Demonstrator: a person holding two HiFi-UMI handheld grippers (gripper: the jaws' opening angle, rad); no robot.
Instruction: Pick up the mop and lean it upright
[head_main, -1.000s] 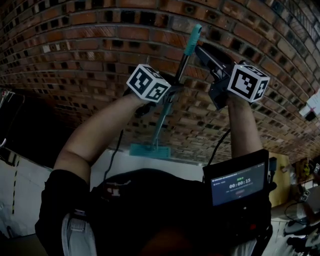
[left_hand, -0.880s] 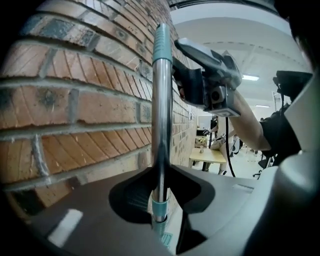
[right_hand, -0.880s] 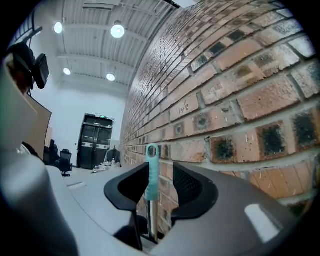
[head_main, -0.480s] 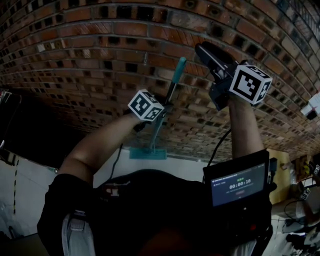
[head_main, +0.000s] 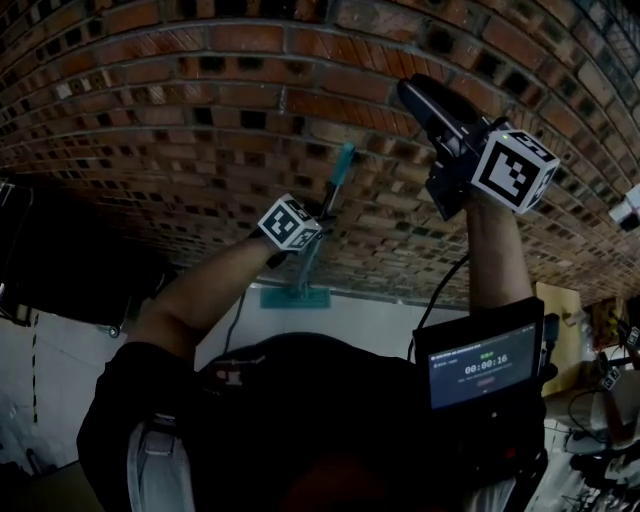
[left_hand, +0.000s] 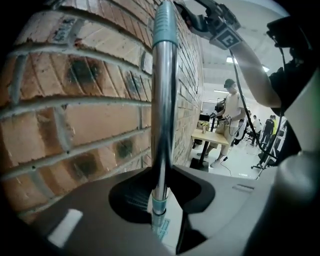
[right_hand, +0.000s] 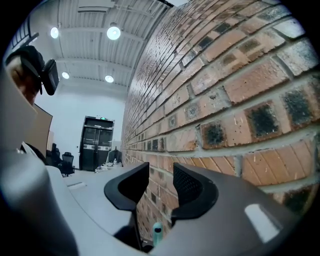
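Observation:
The mop (head_main: 341, 167) stands nearly upright against the brick wall (head_main: 200, 110), its teal grip at the top and its teal head (head_main: 295, 297) on the floor at the wall's foot. My left gripper (head_main: 318, 216) is shut on the metal shaft (left_hand: 162, 115) a little below the grip. In the left gripper view the shaft runs straight up between the jaws of my left gripper (left_hand: 161, 187), close to the bricks. My right gripper (head_main: 414, 95) is raised to the right, apart from the mop. In its own view my right gripper (right_hand: 161, 186) is open and empty, with the mop's teal tip (right_hand: 157, 233) below it.
The brick wall (right_hand: 240, 95) fills the space ahead. A screen (head_main: 478, 365) sits at my chest. People stand by a small table (left_hand: 210, 137) farther along the wall. A dark double door (right_hand: 96, 142) lies the other way.
My left gripper has carried the mop away from me towards the wall, so the shaft now stands steeper and close to the bricks. The right gripper has risen slightly and stays off the mop.

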